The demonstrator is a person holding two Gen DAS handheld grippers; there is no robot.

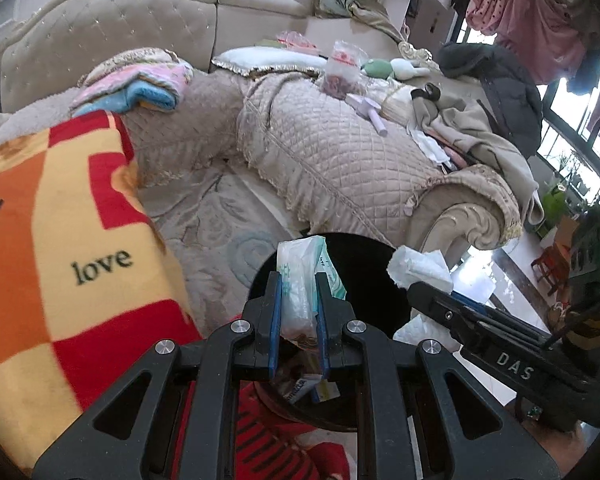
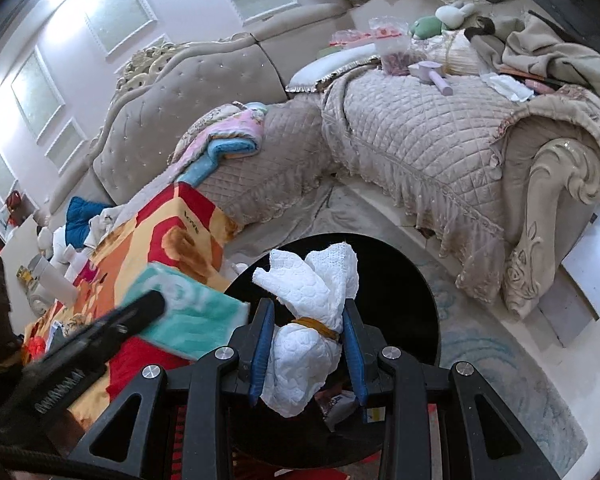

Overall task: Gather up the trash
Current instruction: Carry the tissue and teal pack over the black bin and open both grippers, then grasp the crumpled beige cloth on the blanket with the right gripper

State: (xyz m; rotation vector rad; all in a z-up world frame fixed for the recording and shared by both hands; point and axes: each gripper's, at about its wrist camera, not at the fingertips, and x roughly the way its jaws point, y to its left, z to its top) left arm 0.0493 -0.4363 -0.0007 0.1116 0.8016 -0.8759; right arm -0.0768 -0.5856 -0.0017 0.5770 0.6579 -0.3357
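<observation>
- Cluttered living-room furniture filled the background: a quilted beige sofa [image 1: 332,152] strewn with clothes and oddments, and a checked blanket [image 1: 60,232] printed "love" draped at the left.
- Left tool [image 1: 298,280] was clamped nearly shut on a crumpled plastic wrapper [image 1: 300,276] with green print, its blue pads pressing both sides so the limp film could not slip.
- Right tool [image 2: 308,312] stood closed on a wad of white paper towel [image 2: 312,320] with a yellowish band round its middle (the bulk of the wad kept the jaws somewhat apart).
- Both tools pointed downward over the round black bin [image 2: 400,280], the wrapper and the wad hanging above its dark mouth, seemingly so that each would fall inside once let go.
- Inside the bin, below the jaws, lay scraps of printed packaging [image 1: 312,388], which suggested it was the collecting point.
- Each tool showed in the other's view, close beside it, so releasing one at a time looked the safer course.
</observation>
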